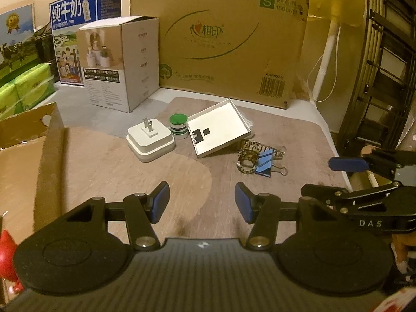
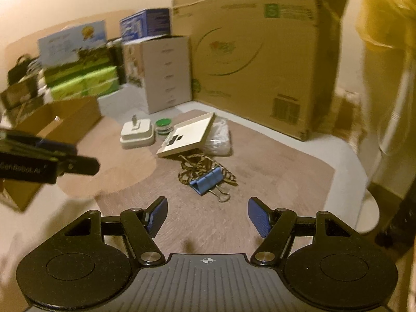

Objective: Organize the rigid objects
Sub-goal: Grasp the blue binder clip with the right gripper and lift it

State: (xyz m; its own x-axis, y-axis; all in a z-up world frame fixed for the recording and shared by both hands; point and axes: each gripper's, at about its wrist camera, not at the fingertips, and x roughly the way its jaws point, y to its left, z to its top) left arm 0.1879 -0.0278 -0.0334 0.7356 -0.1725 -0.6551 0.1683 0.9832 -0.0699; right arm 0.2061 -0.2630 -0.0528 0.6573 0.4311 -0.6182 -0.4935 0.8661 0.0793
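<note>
On a brown mat [image 1: 130, 171] lie a white plug adapter [image 1: 150, 140] with its prongs up, a green-topped stack of round discs [image 1: 178, 127], a tilted white box lid [image 1: 219, 130], a tortoiseshell hair clip [image 1: 248, 156] and a blue binder clip [image 1: 267, 165]. The right wrist view shows the adapter [image 2: 136, 134], discs [image 2: 163, 126], lid [image 2: 188, 135], hair clip [image 2: 200, 165] and binder clip [image 2: 208, 180]. My left gripper [image 1: 202, 201] is open and empty, short of the objects. My right gripper [image 2: 206, 217] is open and empty, just short of the binder clip.
An open cardboard box [image 1: 28, 156] stands at the left. A large cardboard carton [image 1: 221, 39], a white product box [image 1: 122, 62] and a blue milk carton case [image 1: 75, 26] line the back. A clear plastic bag [image 2: 219, 137] lies behind the lid. A black rack [image 1: 384, 65] is at the right.
</note>
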